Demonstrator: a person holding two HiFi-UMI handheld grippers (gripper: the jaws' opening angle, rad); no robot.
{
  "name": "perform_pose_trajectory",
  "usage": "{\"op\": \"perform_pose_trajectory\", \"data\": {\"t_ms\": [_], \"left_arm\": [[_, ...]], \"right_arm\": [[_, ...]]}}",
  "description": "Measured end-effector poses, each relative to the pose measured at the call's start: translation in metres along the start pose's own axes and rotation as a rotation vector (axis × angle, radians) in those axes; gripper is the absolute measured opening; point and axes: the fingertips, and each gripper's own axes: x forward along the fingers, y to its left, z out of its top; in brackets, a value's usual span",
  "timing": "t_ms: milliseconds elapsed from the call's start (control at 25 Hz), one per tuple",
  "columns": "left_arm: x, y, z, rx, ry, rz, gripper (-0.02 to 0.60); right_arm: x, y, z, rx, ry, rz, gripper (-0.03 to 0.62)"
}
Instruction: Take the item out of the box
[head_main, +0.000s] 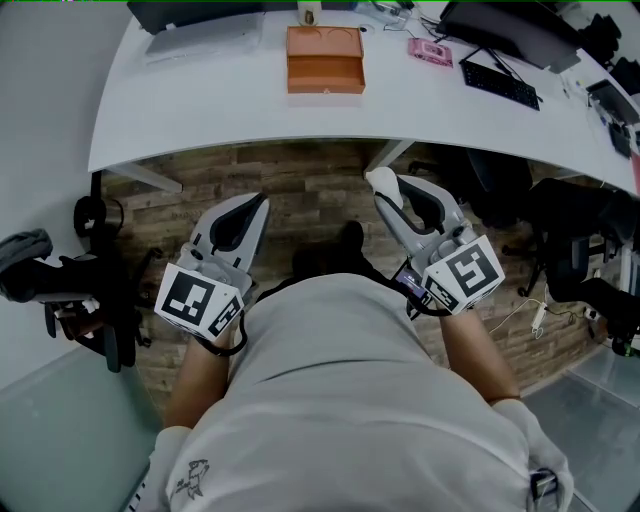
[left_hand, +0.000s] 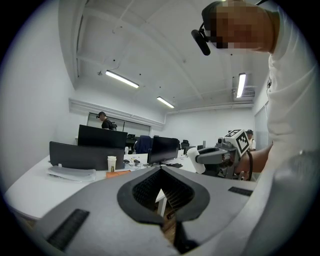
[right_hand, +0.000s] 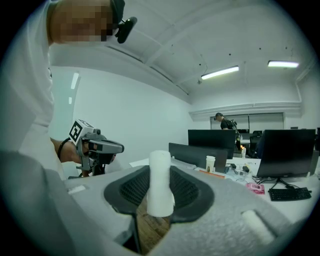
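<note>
The white counter (head_main: 200, 110) carries the orange box (head_main: 325, 60), well beyond both tools. It looks like light card, and its item is probably small and best pinched by the sides. The left tool (head_main: 260, 203) is closed and empty. The right tool (head_main: 392, 197) seems to pinch a white cylinder (right_hand: 160, 180).

This is an open-plan office. A long, curved white desk (head_main: 200, 110) carries a black keyboard (head_main: 503, 82), dark monitors (left_hand: 101, 136) and a paper cup (left_hand: 111, 163). Black office chairs (head_main: 585, 250) stand on the wood-pattern floor (head_main: 300, 190). More desks and screens run back under 3 strip lights (left_hand: 122, 79) on a white ceiling. Another person (left_hand: 102, 116) stands at the far end.
</note>
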Motion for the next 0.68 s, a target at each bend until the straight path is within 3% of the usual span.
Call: {"op": "perform_pose_trajectory", "data": {"t_ms": [680], "left_arm": [[-0.003,0.007,0.006,-0.005,-0.017,-0.037,-0.003]], "right_arm": [[0.009,0.010,0.013,-0.016,-0.006,-0.018,0.126]]}}
